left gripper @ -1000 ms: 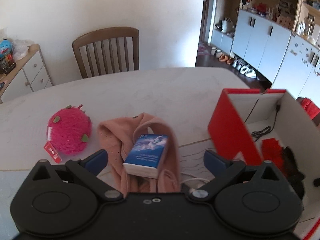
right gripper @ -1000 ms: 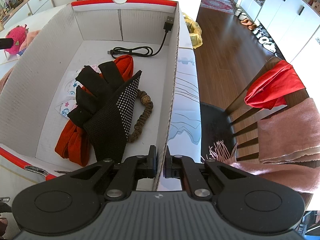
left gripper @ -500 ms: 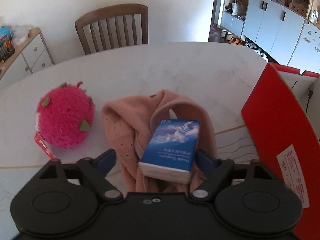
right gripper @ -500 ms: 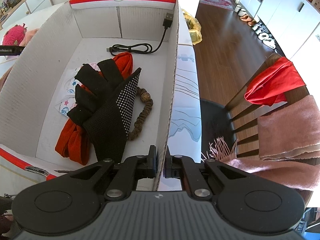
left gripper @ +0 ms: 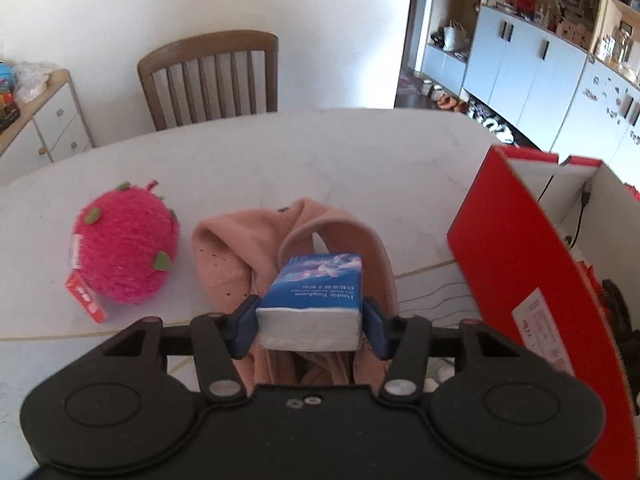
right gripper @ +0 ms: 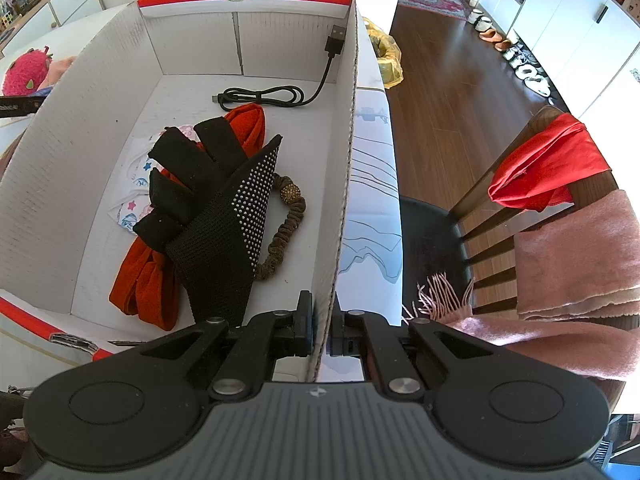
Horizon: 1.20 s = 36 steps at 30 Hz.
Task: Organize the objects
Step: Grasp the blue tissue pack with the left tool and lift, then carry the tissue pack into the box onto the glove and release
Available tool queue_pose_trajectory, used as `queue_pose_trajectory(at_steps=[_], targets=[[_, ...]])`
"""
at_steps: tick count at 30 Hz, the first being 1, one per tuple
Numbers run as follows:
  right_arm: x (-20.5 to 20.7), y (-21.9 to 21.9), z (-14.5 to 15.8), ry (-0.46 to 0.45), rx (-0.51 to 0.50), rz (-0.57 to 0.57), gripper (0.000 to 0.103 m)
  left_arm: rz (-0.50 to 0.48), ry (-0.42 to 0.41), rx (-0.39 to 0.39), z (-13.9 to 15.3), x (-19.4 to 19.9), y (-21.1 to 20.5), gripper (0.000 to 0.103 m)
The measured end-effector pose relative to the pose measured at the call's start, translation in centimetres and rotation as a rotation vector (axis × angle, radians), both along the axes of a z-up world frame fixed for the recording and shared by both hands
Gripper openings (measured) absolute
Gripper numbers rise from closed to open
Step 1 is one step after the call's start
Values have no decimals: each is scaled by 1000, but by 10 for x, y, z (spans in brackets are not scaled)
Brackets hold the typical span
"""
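**Tissue pack gripped, box held steady**

Left view: the left gripper (left gripper: 309, 322) clamps the tissue pack (left gripper: 314, 298) above the pink cloth (left gripper: 240, 248), presumably bound for the box (left gripper: 516, 256).

Right view: the right gripper (right gripper: 319, 326) pinches the box's side wall (right gripper: 344, 168), likely steadying it.

Left wrist view low across table (left gripper: 320, 152); right, steeply down into box (right gripper: 344, 160); both sharing box.

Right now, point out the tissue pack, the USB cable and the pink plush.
tissue pack (left gripper: 320, 280), left wrist view, blue top face.
USB cable (right gripper: 260, 96), right wrist view, coiled part on box floor.
pink plush (left gripper: 126, 248), left wrist view, middle of body.
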State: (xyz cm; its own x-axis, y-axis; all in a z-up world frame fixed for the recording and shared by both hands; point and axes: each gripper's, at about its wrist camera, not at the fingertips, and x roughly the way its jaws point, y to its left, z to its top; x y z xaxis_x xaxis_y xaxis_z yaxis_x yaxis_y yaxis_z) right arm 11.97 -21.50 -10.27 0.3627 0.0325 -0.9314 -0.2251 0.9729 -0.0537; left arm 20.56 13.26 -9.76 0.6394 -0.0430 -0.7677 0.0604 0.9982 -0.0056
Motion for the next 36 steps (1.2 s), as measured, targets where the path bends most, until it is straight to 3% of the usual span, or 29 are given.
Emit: queue_pose_trajectory(at_steps=[14, 26, 36], targets=[[1, 3, 0, -20, -1, 4, 6, 17, -86, -109, 54, -40, -10, 50], [2, 2, 3, -37, 25, 7, 5, -185, -158, -192, 96, -62, -84, 50], [2, 4, 3, -43, 34, 11, 5, -336, -136, -140, 89, -49, -161, 51]])
